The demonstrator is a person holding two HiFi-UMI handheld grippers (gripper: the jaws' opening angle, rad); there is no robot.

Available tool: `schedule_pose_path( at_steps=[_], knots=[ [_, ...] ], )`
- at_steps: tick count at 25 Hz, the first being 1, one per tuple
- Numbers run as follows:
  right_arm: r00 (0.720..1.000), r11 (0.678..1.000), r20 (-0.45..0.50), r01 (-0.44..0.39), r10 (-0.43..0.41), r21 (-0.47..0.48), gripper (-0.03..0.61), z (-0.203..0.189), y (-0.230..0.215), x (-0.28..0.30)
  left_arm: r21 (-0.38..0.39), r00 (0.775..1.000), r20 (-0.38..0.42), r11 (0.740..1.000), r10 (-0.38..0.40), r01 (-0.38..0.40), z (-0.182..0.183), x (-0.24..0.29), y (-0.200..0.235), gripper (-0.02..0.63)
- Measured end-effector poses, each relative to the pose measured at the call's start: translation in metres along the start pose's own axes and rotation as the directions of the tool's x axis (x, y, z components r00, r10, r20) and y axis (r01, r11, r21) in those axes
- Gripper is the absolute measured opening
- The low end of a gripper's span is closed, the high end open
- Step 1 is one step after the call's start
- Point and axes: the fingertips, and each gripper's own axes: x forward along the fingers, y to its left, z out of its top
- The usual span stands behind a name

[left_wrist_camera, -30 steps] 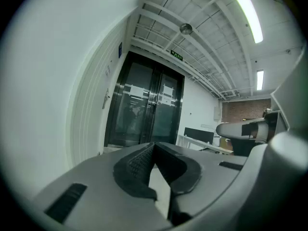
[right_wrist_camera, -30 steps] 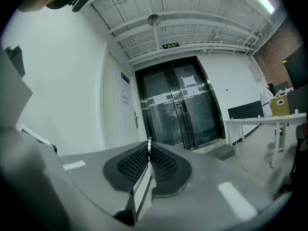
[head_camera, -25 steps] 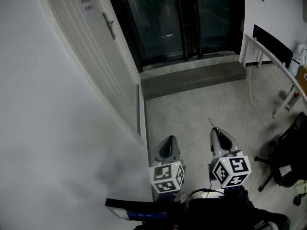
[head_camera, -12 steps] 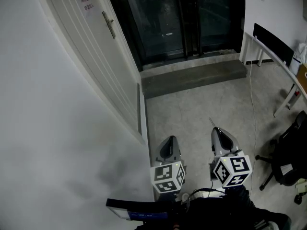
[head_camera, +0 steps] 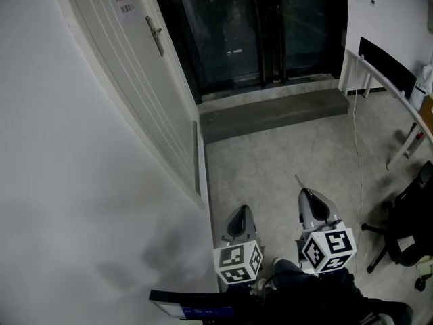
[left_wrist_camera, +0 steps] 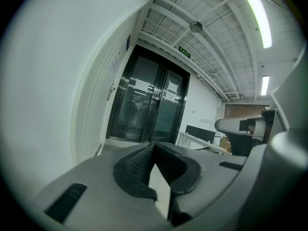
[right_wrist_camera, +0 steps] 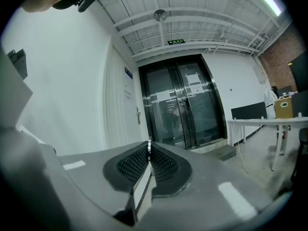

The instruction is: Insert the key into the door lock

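Left gripper: your grey left gripper (left_wrist_camera: 153, 150) has its ribbed pads pressed together on nothing, and it sits low, close to your body.
Right gripper: your grey right gripper (head_camera: 306, 196) is just beside it, pinching the thin silver metal key (right_wrist_camera: 149, 145) edge-on at the very tips.
Key: its blade pokes forward past the tips. With so little of it clamped, it can likely pivot or slip if it meets the lock crooked.
Grey concrete floor (head_camera: 270, 154): open floor lies between you and the target, so the key is well apart from the lock.
White panelled door (head_camera: 128, 66): it stands along the wall on your left, seen at a steep angle. Approaching from this side, you risk scraping the key tip on the panel.
Silver lever handle (head_camera: 155, 34): the keyhole is too small to make out from here. If you aim before you can see it, you'll likely miss the slot and knock the key askew.
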Motion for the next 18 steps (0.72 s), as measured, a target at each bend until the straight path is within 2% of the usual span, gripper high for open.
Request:
schedule_pose_path(
  at_steps=[5,9,18],
  knots=[
    [1.000,1.000,0.007,-0.031,0.031,-0.005,0.012,-0.004,-0.003,0.040,-0.016,0.999,0.011,0.999,0.039,-0.039,0.001,0.027,0.024,0.002],
    [0.998,0.998,0.020,-0.060,0.060,0.001,0.012,-0.006,-0.015,0.098,-0.011,0.998,0.015,0.998,0.068,-0.068,0.005,0.074,0.047,0.002],
    [0.995,0.995,0.019,-0.095,0.095,-0.011,0.012,0.033,-0.074,0.265,0.010,0.994,0.046,0.995,0.098,-0.099,0.080,0.239,0.081,0.001]
  ],
)
